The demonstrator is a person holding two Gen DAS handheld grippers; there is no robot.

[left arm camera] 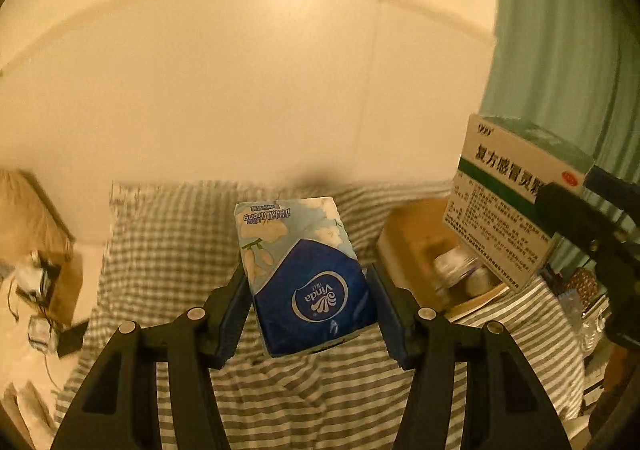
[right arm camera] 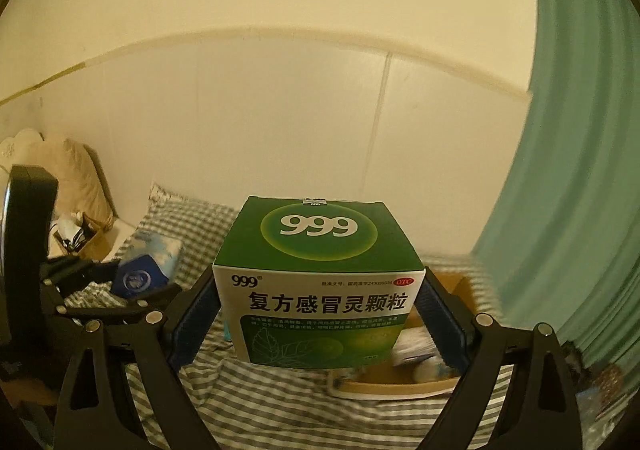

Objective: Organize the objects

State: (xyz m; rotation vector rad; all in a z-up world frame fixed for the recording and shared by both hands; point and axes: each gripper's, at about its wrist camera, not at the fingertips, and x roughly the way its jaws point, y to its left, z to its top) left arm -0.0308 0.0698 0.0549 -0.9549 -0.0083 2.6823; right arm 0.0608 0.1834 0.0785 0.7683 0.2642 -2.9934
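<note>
My left gripper [left arm camera: 310, 314] is shut on a blue and white Vinda tissue pack [left arm camera: 308, 274] and holds it in the air above the bed. The pack also shows at the left of the right wrist view [right arm camera: 146, 266]. My right gripper [right arm camera: 320, 314] is shut on a green and white 999 medicine box [right arm camera: 320, 282] and holds it up over a wooden tray. In the left wrist view the medicine box [left arm camera: 508, 202] hangs at the right, above the tray [left arm camera: 408, 246].
A striped and checked bed cover [left arm camera: 304, 402] lies below both grippers. The wooden tray [right arm camera: 400, 388] holds several small items. A cream wall runs behind. A green curtain [right arm camera: 580, 170] hangs at the right. A cardboard box with clutter [left arm camera: 48, 286] stands at the left.
</note>
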